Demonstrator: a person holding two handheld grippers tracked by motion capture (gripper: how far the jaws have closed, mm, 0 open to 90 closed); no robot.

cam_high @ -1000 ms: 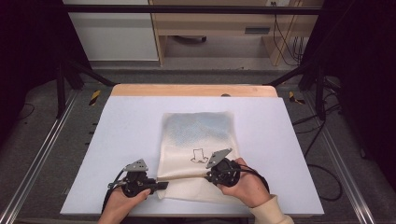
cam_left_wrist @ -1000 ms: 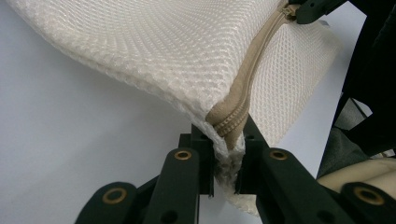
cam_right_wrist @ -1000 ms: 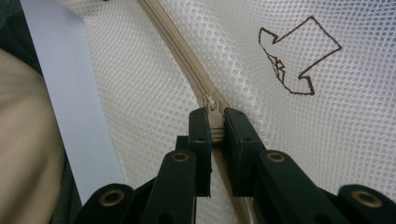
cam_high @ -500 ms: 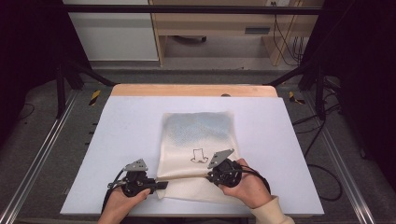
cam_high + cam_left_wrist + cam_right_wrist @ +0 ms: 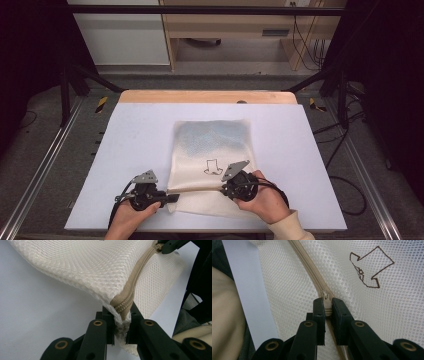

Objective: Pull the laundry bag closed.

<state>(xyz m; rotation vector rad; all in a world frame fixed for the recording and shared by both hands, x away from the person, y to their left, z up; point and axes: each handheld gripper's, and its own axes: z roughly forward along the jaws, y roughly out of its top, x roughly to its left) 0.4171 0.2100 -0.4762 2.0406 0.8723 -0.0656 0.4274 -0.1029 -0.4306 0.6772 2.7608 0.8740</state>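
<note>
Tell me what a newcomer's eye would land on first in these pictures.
A cream mesh bag lies in the middle of the pale table, with a dark arrow drawing on its near half. Along its near edge, the left gripper clamps the end of the beige zipper. The right gripper pinches the zipper pull further along.

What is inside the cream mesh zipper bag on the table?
Inside the cream mesh zipper bag, a bluish-grey patch shows through its far half. What it is cannot be told; the mesh blurs it.
</note>
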